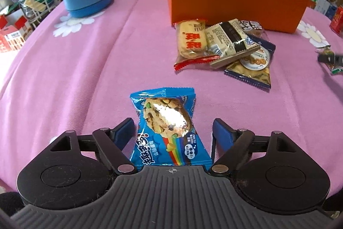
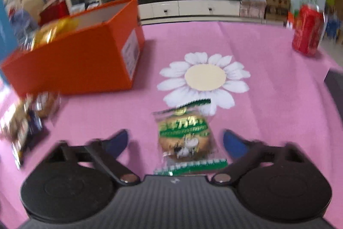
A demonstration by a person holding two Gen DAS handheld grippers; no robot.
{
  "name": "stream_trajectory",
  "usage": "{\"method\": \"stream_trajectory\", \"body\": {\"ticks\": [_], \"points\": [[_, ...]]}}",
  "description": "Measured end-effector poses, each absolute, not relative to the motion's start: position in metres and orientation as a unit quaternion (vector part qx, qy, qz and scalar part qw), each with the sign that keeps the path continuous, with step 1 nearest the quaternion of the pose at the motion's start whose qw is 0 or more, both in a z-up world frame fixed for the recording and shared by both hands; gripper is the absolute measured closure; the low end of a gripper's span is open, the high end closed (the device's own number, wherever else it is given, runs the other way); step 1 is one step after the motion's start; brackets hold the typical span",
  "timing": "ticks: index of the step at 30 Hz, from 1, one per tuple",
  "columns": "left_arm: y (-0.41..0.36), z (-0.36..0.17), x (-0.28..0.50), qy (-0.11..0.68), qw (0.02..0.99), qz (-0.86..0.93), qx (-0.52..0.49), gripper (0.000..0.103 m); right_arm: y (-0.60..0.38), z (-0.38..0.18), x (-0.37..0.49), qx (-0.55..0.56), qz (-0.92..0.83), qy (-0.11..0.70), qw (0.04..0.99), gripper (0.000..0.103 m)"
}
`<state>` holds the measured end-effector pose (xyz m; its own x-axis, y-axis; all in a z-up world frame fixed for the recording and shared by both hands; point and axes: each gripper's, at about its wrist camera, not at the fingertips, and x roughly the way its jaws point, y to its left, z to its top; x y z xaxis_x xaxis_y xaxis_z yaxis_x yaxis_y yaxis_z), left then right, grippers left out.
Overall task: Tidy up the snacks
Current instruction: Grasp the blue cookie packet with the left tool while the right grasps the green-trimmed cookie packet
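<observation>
Risk first: the blue foil cookie packet (image 1: pixel 166 129) lies between the jaws of the left gripper (image 1: pixel 171 134), touching or nearly touching one blue pad, with a clear gap to the other. The jaws are open around it, not clamped. If they close off-centre like this, the slick wrapper may skid sideways or pinch at a crimped edge and slip out on the lift.

The right gripper (image 2: pixel 174 141) likewise has its jaws parted, with bare cloth showing on both sides of the clear, green-printed cookie packet (image 2: pixel 186 138). That view is smeared, so I judge the hand is moving; closing mid-sweep could push the packet along the cloth instead of catching it.

Both packets lie flat on the pink flower-print cloth of the table (image 1: pixel 85 70), each well short of the open orange cardboard box (image 1: pixel 231 8), the likely destination. The blue one lies in front of the box's near wall; the green one lies off its labelled end, beside the cloth's white daisy (image 2: pixel 204 78).

Each packet's long axis runs along its gripper's pointing line, one crimped end near the gripper body and the other pointing away. The blue one is tilted slightly. A loose pile of wrapped snacks (image 1: pixel 223 44) touches the box's near wall.
</observation>
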<state>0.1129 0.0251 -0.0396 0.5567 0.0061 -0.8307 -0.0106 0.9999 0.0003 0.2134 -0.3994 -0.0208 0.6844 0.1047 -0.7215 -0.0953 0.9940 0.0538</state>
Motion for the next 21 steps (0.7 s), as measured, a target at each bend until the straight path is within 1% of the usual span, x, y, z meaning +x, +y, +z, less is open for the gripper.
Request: {"method": "stream_trajectory", "body": {"ticks": [1,2,5,8,10,12,13,15,21], "points": [[0.025,-0.04,0.113,0.47,0.883,0.005,-0.002,0.042,-0.396,-0.018,0.206,-0.003,0.064,0.393,0.917,0.042],[0.025,-0.04,0.113,0.469,0.883,0.005,-0.002,0.042,-0.395,-0.017,0.199,0.005,0.078,0.398,0.914,0.044],[0.025,-0.04,0.111,0.47,0.883,0.004,-0.002,0.042,-0.382,-0.014,0.17,-0.014,0.097,0.401,0.911,0.044],[0.024,-0.04,0.104,0.469,0.883,0.001,0.002,0.041,-0.371,-0.01,0.135,-0.005,0.112,0.404,0.908,0.043],[0.024,-0.041,0.1,0.467,0.884,0.0,0.003,0.035,-0.362,-0.01,0.112,-0.012,0.117,0.4,0.909,0.037],[0.024,-0.042,0.097,0.464,0.886,0.0,0.006,0.034,-0.356,-0.011,0.098,-0.017,0.117,0.395,0.911,0.026],[0.024,-0.041,0.097,0.464,0.886,0.001,0.008,0.033,-0.355,-0.012,0.097,-0.015,0.12,0.395,0.911,0.024],[0.023,-0.04,0.095,0.465,0.885,0.007,0.014,0.03,-0.351,-0.013,0.101,-0.015,0.126,0.396,0.909,0.015],[0.017,-0.041,0.093,0.458,0.888,0.017,0.039,0.029,-0.349,-0.015,0.102,-0.016,0.123,0.389,0.913,0.011]]}}
